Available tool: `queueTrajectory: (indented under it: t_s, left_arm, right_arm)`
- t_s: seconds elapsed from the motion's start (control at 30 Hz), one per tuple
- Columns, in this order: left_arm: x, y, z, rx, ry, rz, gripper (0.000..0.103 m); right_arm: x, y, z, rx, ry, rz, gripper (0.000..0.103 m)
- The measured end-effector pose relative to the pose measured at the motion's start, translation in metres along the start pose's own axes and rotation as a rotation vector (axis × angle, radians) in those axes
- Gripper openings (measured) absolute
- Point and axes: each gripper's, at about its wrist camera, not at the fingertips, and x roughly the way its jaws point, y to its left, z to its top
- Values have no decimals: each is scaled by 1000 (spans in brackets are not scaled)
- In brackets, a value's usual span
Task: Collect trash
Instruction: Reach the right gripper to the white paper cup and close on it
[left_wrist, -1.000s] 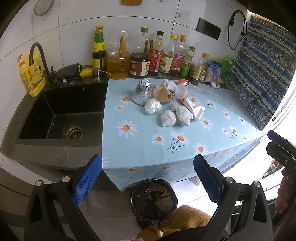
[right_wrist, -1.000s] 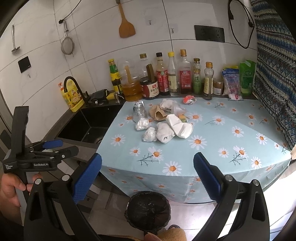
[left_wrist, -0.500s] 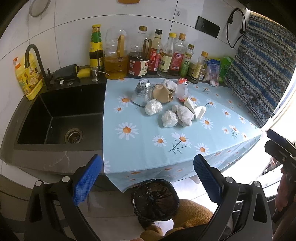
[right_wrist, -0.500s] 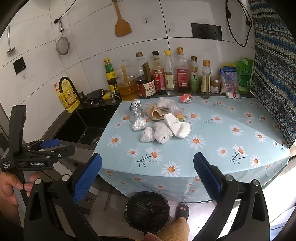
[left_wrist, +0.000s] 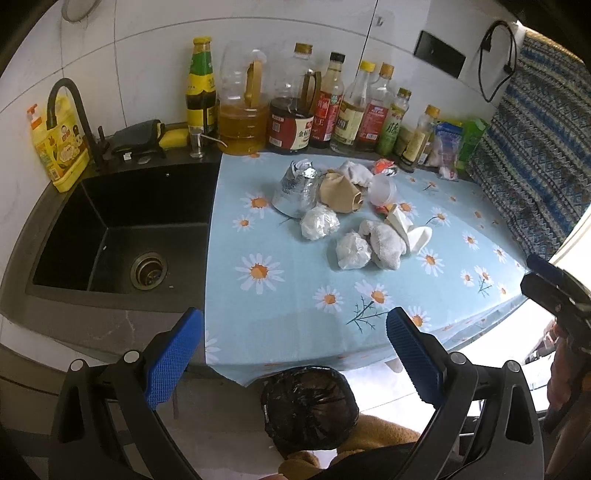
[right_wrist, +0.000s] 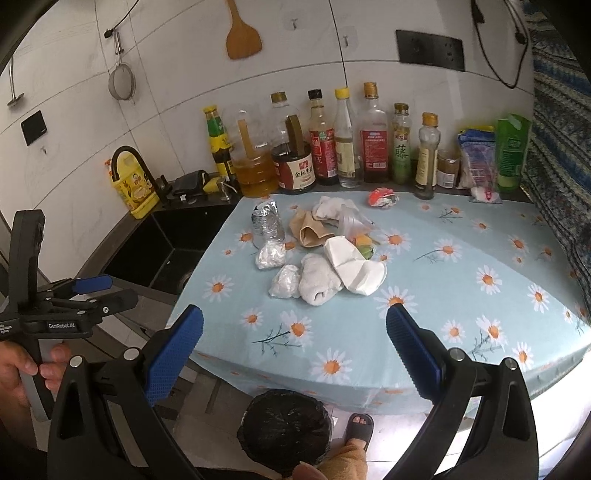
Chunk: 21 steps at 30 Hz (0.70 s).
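Clearly the trash sits in one loose heap mid-desk — a crumpled foil wrapper (left_wrist: 297, 192), a brown paper bag (left_wrist: 340, 192), plastic wads (left_wrist: 352, 251) and a white rag (right_wrist: 317, 282) — within reach of either arm. Below the desk's front edge stands a black-lined bin (right_wrist: 284, 430), presumably so pieces can drop straight in. Both the left claw (left_wrist: 293, 354) and right claw (right_wrist: 293, 354) hang released and empty, short of the heap. A daisy tablecloth (right_wrist: 461, 295) covers the desk — sink (left_wrist: 122, 229) at left, condiment bottles (right_wrist: 325, 147) along the tiled wall.
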Motion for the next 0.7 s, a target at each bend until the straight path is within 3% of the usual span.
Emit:
queueTrajectory:
  t_s: [0.23, 0.7]
  left_arm:
    - [19, -8, 12, -14, 36, 46, 96]
    - [65, -26, 34, -90, 140, 124, 96]
  right_arm:
    - [40, -41, 23, 9, 55, 51, 98]
    - [165, -107, 46, -17, 249, 158, 92]
